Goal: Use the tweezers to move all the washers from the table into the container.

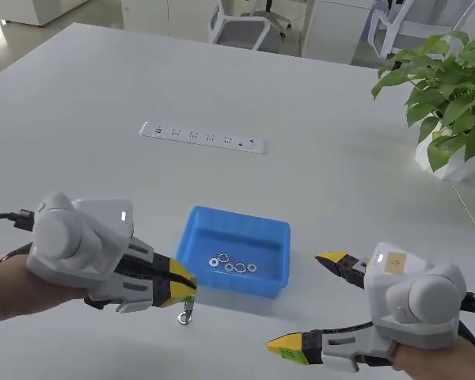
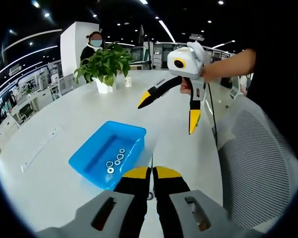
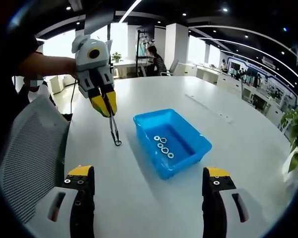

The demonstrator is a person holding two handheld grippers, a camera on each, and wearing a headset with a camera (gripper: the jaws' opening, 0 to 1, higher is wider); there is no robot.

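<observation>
On the white table (image 1: 87, 103), right in front of you, the blue container (image 1: 245, 283) sits w/ its long side toward you. Five washers (image 1: 231, 264) lie inside on its floor, in a loose row near the front wall.

Your L gripper (image 1: 182, 286) is just off the container's front-left corner, yellow tips pinched together on the tweezers (image 1: 187, 305). The tweezers stick out from btwn the tips and point down at the table. One washer (image 1: 184, 318) sits at the tweezer points, beside the container, outside it. Can't tell if it's touching the tabletop or a bit above it. The R gripper view shows the same: tweezers (image 3: 113, 126) hang from the closed yellow tips, small ring at the end, left of the container's near corner.

Your R gripper (image 1: 305, 301) is off the container's front-right corner w/ its jaws spread wide, nothing btwn them. One yellow tip is near the container's right wall, the other lower, toward you.

Farther back there's a white power strip (image 1: 202, 136) flat on the table, well apart from the container. A leafy plant (image 1: 451, 87) in a white pot stands at the right edge.
</observation>
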